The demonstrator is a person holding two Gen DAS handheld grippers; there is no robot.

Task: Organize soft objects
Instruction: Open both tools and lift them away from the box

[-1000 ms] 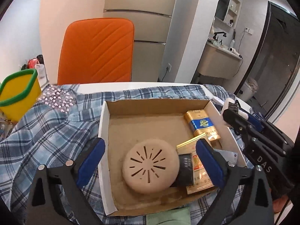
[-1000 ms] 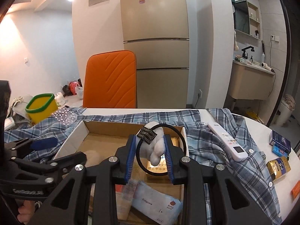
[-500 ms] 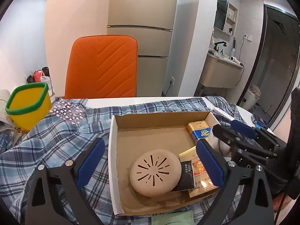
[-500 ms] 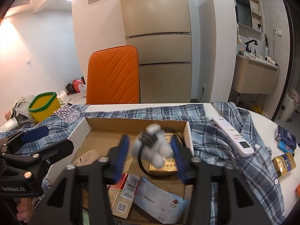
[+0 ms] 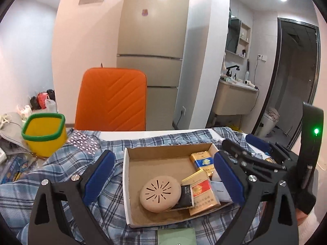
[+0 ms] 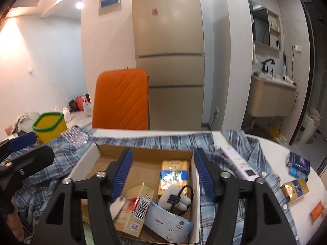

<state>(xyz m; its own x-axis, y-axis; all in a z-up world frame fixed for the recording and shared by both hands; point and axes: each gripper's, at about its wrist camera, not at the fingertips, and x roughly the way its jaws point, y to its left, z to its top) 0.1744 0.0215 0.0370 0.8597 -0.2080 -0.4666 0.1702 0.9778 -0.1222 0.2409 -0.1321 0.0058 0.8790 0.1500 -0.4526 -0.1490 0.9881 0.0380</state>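
White fluffy toy (image 6: pixel 177 198) with a black ring lies in the cardboard box (image 6: pixel 141 154), free. Right gripper (image 6: pixel 162 175) above it, jaws opening, nothing between. Left gripper (image 5: pixel 163 176) jaws wide, empty.

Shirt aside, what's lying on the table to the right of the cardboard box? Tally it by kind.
White remote: 1
Small boxes: 3, namely dark blue box, bright blue box, gold box
Orange card: 1
Total: 5
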